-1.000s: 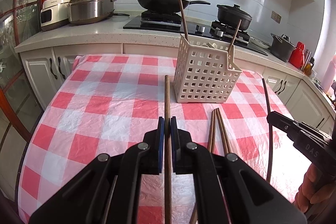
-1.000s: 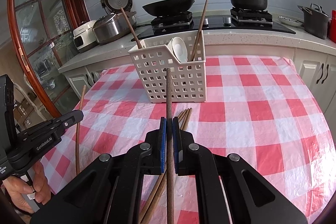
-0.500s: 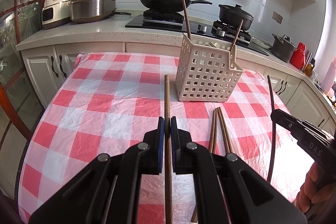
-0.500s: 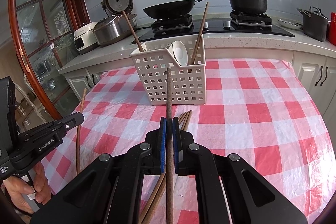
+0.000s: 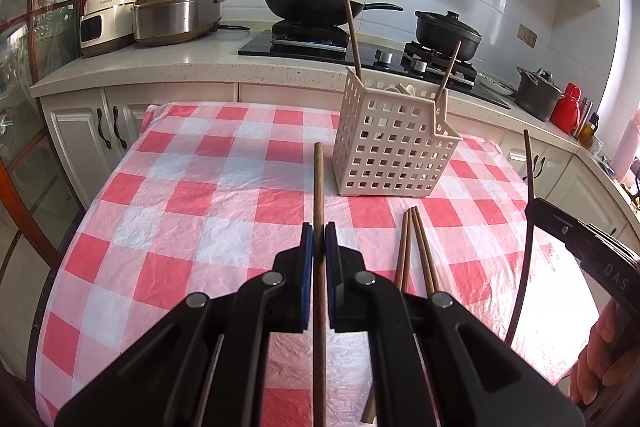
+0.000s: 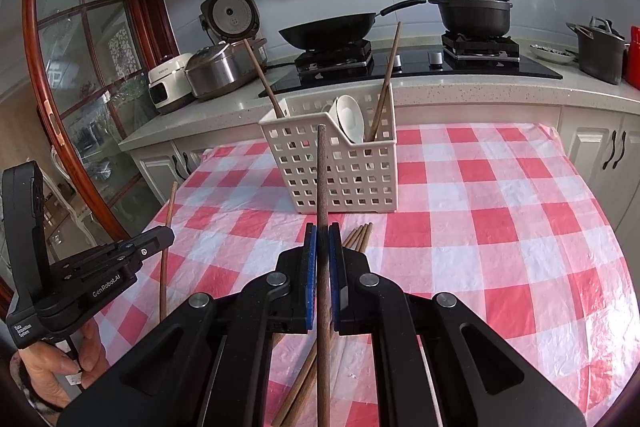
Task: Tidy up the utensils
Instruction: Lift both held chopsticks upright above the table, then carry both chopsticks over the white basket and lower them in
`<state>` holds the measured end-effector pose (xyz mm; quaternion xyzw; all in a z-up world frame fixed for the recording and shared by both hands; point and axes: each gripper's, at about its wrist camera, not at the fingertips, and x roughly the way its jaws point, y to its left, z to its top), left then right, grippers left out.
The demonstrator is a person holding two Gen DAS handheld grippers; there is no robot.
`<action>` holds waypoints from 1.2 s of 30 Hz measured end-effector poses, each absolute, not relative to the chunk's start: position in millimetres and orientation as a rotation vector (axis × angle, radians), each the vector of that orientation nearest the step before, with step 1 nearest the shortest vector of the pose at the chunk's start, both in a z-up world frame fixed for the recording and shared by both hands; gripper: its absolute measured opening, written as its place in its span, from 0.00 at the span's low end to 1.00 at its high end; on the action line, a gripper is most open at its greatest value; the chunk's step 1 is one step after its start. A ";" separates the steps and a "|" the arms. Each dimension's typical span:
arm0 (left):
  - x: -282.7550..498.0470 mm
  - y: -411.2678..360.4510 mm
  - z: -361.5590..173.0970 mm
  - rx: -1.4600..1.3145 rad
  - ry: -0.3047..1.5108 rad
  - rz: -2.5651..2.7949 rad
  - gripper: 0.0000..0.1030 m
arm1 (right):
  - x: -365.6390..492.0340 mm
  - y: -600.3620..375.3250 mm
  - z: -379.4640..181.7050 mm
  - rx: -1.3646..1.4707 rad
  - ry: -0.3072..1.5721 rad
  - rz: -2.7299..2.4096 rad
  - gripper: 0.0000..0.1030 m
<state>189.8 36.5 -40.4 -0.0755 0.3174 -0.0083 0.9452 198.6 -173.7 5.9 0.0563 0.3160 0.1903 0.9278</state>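
Two chopsticks held: one in each gripper, both raised above the checked tablecloth (image 5: 192, 195).
Left gripper (image 5: 319, 239): jaws closed tight on a brown chopstick (image 5: 319, 187) that runs straight forward between the blue pads, its far tip level with the lower left corner of the basket.
Right gripper (image 6: 322, 243): jaws likewise pinched shut on a second chopstick (image 6: 322, 171), its tip standing in front of the basket's near wall in this view.
Basket (image 5: 394, 151): white, perforated, upright on the far half of the table; two chopsticks already lean out of it and white spoons (image 6: 349, 117) sit in a middle compartment.
Loose chopsticks (image 5: 414, 247): a small bundle lying flat on the cloth between the two grippers, long axes pointing roughly toward the basket.
Key relation: the basket lies ahead of both jaws, and above and to the right of the left chopstick's tip; the right chopstick lines up almost directly with the basket's front left part.
Nearer hand: judged from the alignment, the right looks better placed to go first.
Next move, as a guess: each stick must be tipped toward upright and lifted over the rim before release.
Risk: a tip could catch in a wall hole or push the light basket.
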 end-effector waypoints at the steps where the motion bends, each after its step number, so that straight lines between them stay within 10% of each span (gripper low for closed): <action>1: 188.7 35.7 -38.2 -0.154 0.641 -0.017 0.06 | 197.5 -174.0 7.5 0.117 0.642 0.390 0.06; 36: 160.9 -0.9 87.1 -0.014 0.282 -0.033 0.06 | 201.7 -190.6 90.2 0.075 0.411 0.347 0.06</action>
